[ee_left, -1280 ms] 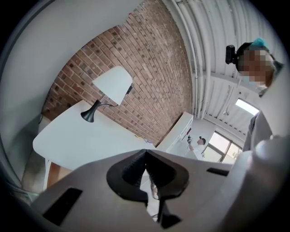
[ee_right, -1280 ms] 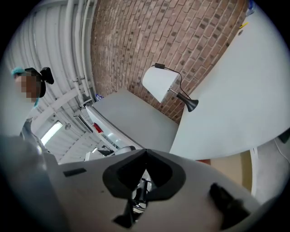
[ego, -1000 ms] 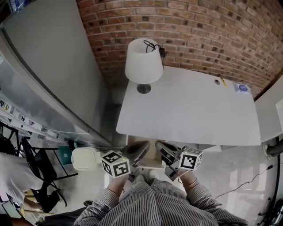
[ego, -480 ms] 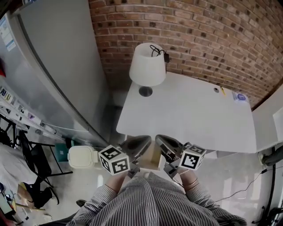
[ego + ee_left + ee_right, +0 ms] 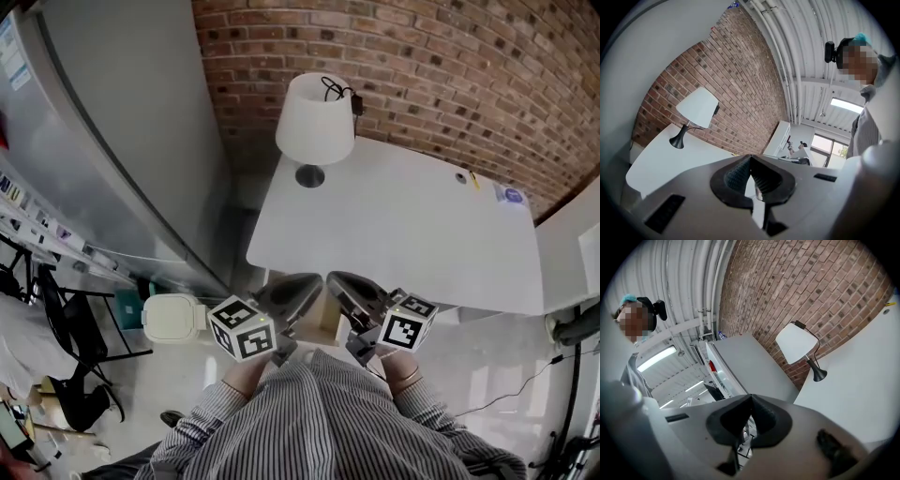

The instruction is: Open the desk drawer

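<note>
I hold both grippers close in front of my striped shirt (image 5: 319, 422), wrists side by side, the marker cubes towards me and the jaws pointing level at the desk's near edge. The left gripper (image 5: 312, 281) has its jaws pressed together with nothing between them. The right gripper (image 5: 335, 279) is the same, pads meeting and empty. Their tips lie just beside each other, angled inwards, and neither touches the desk (image 5: 403, 225).

The drawer would sit under that near edge, but the grippers cover the spot. A tan patch (image 5: 328, 317) shows between them, and I cannot tell whether it is the drawer front.

On the floor to my left stands a cream lidded bin (image 5: 172, 317), with a black chair (image 5: 75, 337) further left. The white desktop is mostly bare. A white-shaded lamp (image 5: 316, 117) stands at its far left corner, and a few small items (image 5: 512, 195) lie at the far right. Behind is a brick wall (image 5: 422, 66), and along the left runs a tall grey panel (image 5: 122, 122).

The left gripper view, with its closed jaws (image 5: 750, 159), adds what my head camera misses: ceiling pipes (image 5: 787, 56) and a bright window (image 5: 829, 145) beyond the desk. The right gripper view, past its closed jaws (image 5: 751, 399), shows ceiling lights (image 5: 656, 359) and the lamp's black stem (image 5: 818, 373).
</note>
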Demonstrator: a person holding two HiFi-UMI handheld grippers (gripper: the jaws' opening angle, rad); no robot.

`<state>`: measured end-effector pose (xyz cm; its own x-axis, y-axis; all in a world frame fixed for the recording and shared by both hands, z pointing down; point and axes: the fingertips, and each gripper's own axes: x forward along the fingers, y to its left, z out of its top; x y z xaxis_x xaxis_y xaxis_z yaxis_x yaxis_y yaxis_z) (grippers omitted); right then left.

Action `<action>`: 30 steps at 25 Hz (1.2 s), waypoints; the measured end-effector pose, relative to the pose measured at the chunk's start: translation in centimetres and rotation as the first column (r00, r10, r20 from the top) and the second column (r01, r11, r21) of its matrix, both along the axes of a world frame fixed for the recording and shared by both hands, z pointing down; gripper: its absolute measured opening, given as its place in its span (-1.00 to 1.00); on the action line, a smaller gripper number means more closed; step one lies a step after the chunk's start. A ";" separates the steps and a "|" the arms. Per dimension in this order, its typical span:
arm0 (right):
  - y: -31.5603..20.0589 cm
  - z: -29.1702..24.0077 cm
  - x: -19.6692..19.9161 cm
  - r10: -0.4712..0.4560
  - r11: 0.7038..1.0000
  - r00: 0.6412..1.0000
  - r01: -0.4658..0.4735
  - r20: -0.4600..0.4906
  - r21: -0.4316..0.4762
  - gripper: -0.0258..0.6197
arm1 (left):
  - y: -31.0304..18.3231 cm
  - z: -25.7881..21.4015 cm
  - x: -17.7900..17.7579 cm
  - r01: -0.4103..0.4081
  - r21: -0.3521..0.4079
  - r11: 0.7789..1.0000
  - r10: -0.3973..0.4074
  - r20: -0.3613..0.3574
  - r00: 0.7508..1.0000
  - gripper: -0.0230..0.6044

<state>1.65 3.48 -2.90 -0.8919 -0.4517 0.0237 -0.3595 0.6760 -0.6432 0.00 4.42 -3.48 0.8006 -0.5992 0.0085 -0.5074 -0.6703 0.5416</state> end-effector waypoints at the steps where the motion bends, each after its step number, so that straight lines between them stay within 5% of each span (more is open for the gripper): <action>1: 0.0 0.0 0.0 0.006 1.000 1.000 -0.006 -0.004 0.000 -0.87 | 0.0 0.0 -0.2 0.006 -0.003 1.000 -0.006 -0.001 1.000 -0.89; 30: 1.6 1.2 0.9 0.035 0.999 0.995 -0.032 -0.092 0.035 -0.87 | 1.1 1.1 -0.2 0.025 -0.025 0.999 -0.024 0.013 1.000 -0.89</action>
<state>2.52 5.05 -1.71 -0.8709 -0.4832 0.0895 -0.4391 0.6834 -0.5832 -0.16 5.56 -2.43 0.7854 -0.6180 0.0338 -0.5305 -0.6440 0.5511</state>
